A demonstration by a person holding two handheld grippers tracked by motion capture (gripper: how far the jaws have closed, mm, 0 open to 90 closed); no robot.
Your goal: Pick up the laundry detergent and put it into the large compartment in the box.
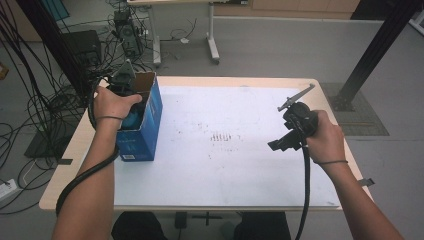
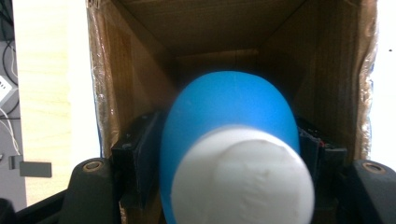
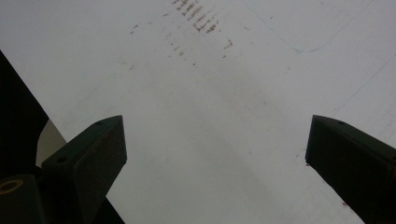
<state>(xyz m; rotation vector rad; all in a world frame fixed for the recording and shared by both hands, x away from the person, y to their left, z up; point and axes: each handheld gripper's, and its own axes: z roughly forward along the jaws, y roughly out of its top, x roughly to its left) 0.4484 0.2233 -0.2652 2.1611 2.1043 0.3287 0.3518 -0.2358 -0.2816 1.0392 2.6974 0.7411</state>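
A blue cardboard box (image 1: 146,131) stands open-topped at the table's left edge, and my left gripper (image 1: 129,98) reaches down into it. In the left gripper view a rounded blue object with a white end (image 2: 229,116) sits between the two black jaws, whose pads (image 2: 148,154) rest against its sides, inside the box's brown walls (image 2: 140,56). My left gripper (image 2: 229,158) is shut on it. My right gripper (image 1: 280,144) hovers over the right part of the white mat, tilted down and to the left. Its jaws (image 3: 215,154) stand wide open with nothing between them.
A white mat (image 1: 225,165) with small reddish-brown marks (image 1: 221,136) covers most of the wooden table (image 1: 65,165). Cables and equipment (image 1: 125,30) lie on the floor at the back left. A black frame post (image 1: 375,50) rises at the back right.
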